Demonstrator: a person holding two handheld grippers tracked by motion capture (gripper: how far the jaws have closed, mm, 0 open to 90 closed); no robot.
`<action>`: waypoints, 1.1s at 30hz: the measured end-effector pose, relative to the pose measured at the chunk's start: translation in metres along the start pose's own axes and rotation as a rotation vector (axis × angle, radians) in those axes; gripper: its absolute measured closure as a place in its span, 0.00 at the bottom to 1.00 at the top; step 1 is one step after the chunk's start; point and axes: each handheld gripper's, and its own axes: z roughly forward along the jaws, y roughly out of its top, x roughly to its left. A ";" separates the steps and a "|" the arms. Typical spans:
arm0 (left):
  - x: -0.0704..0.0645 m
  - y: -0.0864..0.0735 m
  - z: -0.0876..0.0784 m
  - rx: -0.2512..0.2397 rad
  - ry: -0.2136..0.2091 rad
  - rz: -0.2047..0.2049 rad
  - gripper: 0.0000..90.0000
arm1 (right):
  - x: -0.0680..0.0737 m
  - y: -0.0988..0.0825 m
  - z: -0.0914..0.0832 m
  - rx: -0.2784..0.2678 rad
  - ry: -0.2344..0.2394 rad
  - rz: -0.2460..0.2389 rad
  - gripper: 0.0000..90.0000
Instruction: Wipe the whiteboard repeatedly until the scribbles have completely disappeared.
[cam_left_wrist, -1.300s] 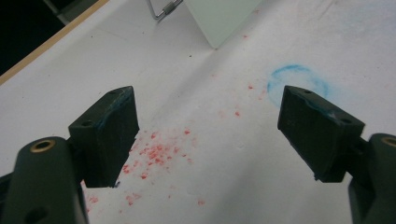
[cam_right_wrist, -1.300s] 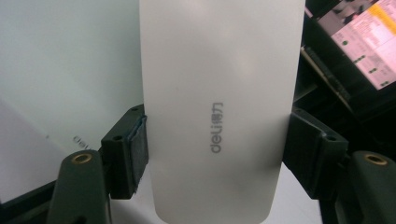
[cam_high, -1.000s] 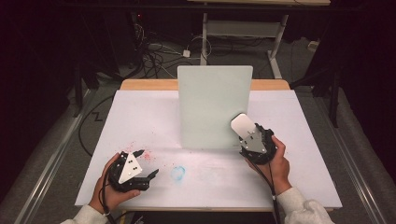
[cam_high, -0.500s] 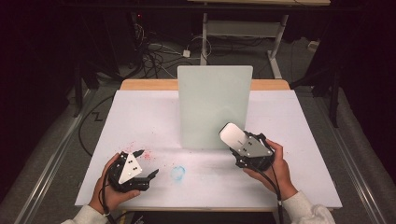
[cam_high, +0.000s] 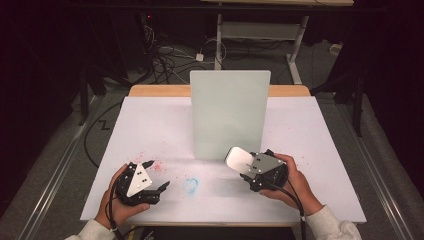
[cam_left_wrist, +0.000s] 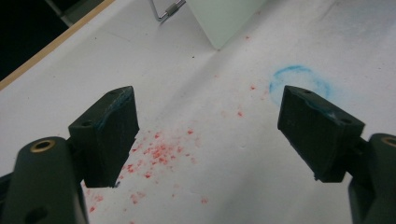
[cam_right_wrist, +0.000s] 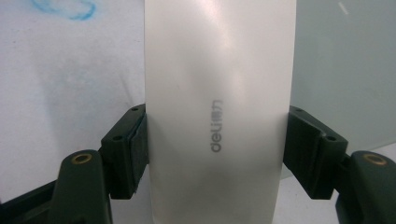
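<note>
Right tongs (cam_high: 246, 167) clamp white eraser (cam_high: 237, 158), lower right of frame, just in front of upright board (cam_high: 229, 112); left tongs (cam_high: 156, 175) open over surface (cam_high: 310, 135), lower left, near blue ring mark (cam_high: 190, 185).

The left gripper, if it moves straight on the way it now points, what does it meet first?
Probably nothing upright. The open left gripper points over the sheet, past red specks, toward the blue ring. Being low and tilted down, it would likely meet the sheet near that ring; depth is unclear.
</note>
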 end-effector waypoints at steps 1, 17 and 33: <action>0.000 0.000 0.000 0.000 0.000 0.000 0.22 | 0.000 0.000 0.000 0.004 0.011 -0.007 0.35; 0.000 0.000 0.001 0.006 -0.005 0.000 0.22 | 0.005 0.013 0.006 0.169 0.219 -0.138 0.35; -0.001 0.000 0.003 0.012 -0.013 0.005 0.22 | 0.028 0.031 0.035 0.242 0.332 -0.212 0.34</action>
